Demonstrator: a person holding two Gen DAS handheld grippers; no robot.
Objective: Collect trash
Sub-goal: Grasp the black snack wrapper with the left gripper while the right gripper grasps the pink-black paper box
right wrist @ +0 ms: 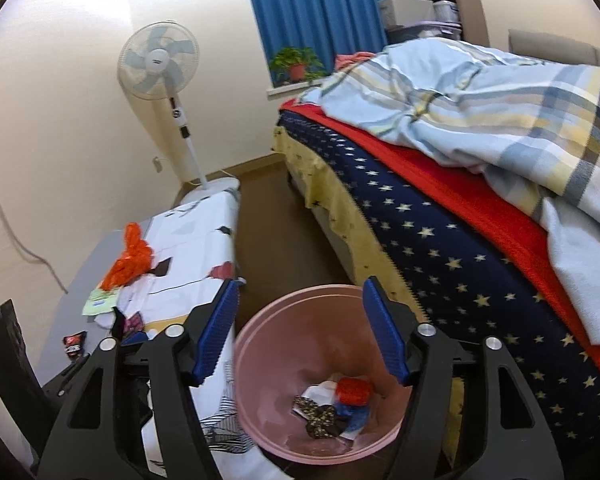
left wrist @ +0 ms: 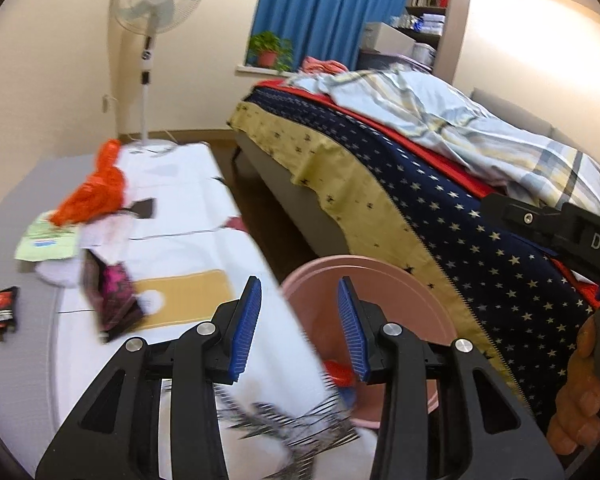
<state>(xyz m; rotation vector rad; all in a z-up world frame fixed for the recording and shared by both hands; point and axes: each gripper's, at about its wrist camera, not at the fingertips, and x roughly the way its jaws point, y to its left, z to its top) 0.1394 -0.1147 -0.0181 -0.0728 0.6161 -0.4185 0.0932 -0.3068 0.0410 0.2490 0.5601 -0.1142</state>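
A pink bin [right wrist: 260, 344] stands on the floor between table and bed; it also shows in the left wrist view [left wrist: 320, 284]. Inside lie a red wrapper [right wrist: 354, 392], a dark patterned wrapper [right wrist: 318, 416] and blue and white scraps. My right gripper [right wrist: 300, 328] is open and empty above the bin. My left gripper [left wrist: 300, 326] is open and empty over the table edge beside the bin. On the table lie an orange bag [left wrist: 94, 190], a green packet [left wrist: 46, 240], a dark pink wrapper [left wrist: 112, 300] and a black-red sachet [left wrist: 2, 308].
The table has a white patterned cloth [left wrist: 188, 220]. A bed with star bedding [left wrist: 480, 260] and a plaid quilt [right wrist: 500, 112] is on the right. A standing fan [left wrist: 156, 0] is at the far wall. A dark chair back [right wrist: 4, 344] is at the left.
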